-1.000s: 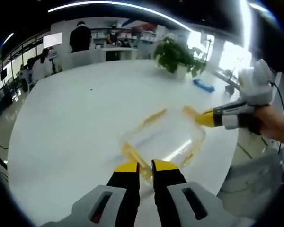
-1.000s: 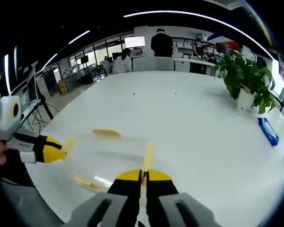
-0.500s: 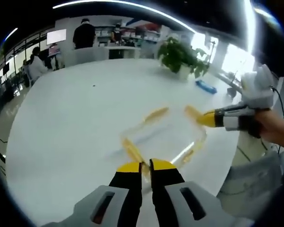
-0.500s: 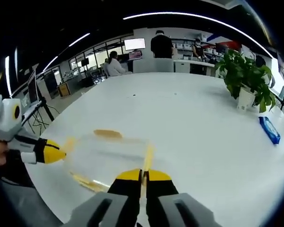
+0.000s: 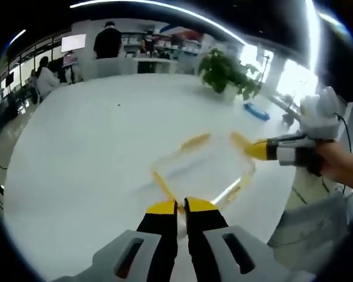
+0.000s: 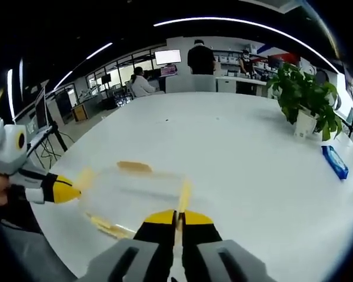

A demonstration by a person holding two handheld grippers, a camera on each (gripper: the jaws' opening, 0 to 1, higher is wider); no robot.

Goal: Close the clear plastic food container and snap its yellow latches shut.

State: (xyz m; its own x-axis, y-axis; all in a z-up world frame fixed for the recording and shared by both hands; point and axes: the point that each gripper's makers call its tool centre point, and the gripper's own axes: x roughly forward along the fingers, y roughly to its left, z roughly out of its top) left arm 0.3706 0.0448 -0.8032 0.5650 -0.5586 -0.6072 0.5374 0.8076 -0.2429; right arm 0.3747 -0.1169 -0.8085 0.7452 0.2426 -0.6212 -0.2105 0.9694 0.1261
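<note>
Both grippers are on the clear food container (image 6: pixel 135 191) now, which sits on the white table (image 6: pixel 241 153) close to its near edge, one gripper at each end. In the right gripper view, the right gripper (image 6: pixel 177 218) has its yellow-tipped jaws pressed together with hardly a gap, right at the yellow latch (image 6: pixel 184 194) on the container's nearest side; whether they actually pinch that latch I cannot tell. Over at the far end, the left gripper (image 6: pixel 70 191) points its yellow tip at the opposite latch (image 6: pixel 86 176), touching or just short of it. In the left gripper view the left gripper's (image 5: pixel 177 207) jaws also stand close together, a thin dark slit between them, at the container's (image 5: pixel 203 170) near yellow edge (the container is blurred here). The right gripper (image 5: pixel 254 150) comes in from the side, held by a hand (image 5: pixel 335 167). A potted plant (image 6: pixel 306 97) and a blue object (image 6: pixel 333 161) stand well apart toward the table's far side.
</note>
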